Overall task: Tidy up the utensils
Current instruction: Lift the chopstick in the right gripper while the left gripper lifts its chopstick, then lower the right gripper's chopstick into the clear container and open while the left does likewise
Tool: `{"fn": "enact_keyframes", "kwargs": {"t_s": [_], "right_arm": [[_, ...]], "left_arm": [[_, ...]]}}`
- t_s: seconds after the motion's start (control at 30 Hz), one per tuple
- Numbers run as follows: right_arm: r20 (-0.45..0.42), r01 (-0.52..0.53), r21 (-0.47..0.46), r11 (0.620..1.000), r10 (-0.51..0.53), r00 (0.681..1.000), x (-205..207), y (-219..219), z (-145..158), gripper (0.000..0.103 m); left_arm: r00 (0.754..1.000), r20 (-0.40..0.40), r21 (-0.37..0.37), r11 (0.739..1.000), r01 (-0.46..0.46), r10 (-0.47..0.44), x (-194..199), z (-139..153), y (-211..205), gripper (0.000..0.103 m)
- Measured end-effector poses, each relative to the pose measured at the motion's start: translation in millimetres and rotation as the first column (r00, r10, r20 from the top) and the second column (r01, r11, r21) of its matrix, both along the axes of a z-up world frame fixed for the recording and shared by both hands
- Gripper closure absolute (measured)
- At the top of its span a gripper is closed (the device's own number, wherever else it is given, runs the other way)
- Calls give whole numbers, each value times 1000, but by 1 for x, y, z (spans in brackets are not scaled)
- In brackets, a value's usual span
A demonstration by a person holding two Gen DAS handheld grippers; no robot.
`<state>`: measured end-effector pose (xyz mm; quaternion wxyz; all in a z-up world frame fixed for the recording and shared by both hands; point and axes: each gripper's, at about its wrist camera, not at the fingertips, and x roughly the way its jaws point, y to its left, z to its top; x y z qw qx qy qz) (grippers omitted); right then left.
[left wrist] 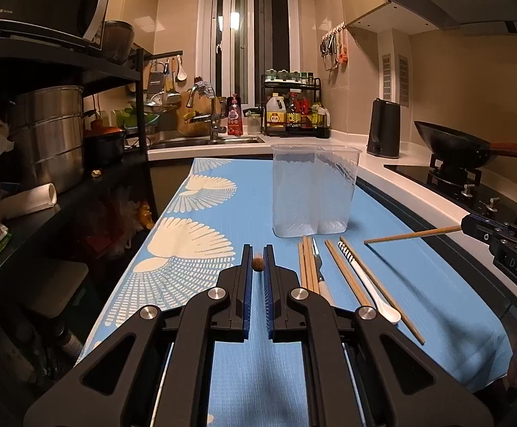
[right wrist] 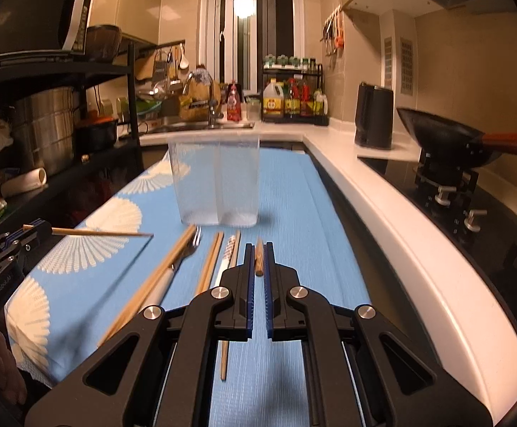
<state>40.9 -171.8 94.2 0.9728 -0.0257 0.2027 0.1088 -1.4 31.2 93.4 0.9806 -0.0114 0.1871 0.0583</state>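
The left gripper pinches a thin wooden chopstick by one end, holding it level above the blue cloth with white fan prints. The right gripper likewise clamps a second wooden chopstick, raised over the cloth's right part. Between them, on the cloth, lie more wooden chopsticks, a white-handled metal fork and a white ceramic spoon with a striped handle, side by side. Just beyond these stands an upright clear plastic two-compartment holder. A black wok sits on the stove at right.
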Motion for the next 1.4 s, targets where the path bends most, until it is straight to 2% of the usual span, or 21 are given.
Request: {"fn": "enact_keyframes", "kwargs": {"t_s": [0.23,0.47,0.73,0.9,1.03,1.17,1.4], "right_arm": [[55,23,20,1000,-24,998,7,4,30,98],[54,74,66,995,-77,996,22,-1,53,98],[66,71,77,995,-76,995,32,4,77,98],[44,59,88,994,-63,997,39,5,94,98],[49,53,111,992,-58,997,45,2,116,98],[54,25,142,989,-33,998,55,-1,144,98],[123,-35,175,984,14,992,76,5,199,98]], "left_arm": [[1000,28,-24,1000,13,-12,16,24,12,97],[999,39,-50,998,34,-32,31,44,25,97],[996,-14,-128,988,86,-88,47,62,41,97],[994,-41,-141,985,97,-104,59,77,48,97],[988,-104,-191,977,96,-117,72,91,56,97],[980,-134,-212,971,113,-144,88,112,61,97],[976,-105,-252,954,159,-191,116,164,72,97]]}}
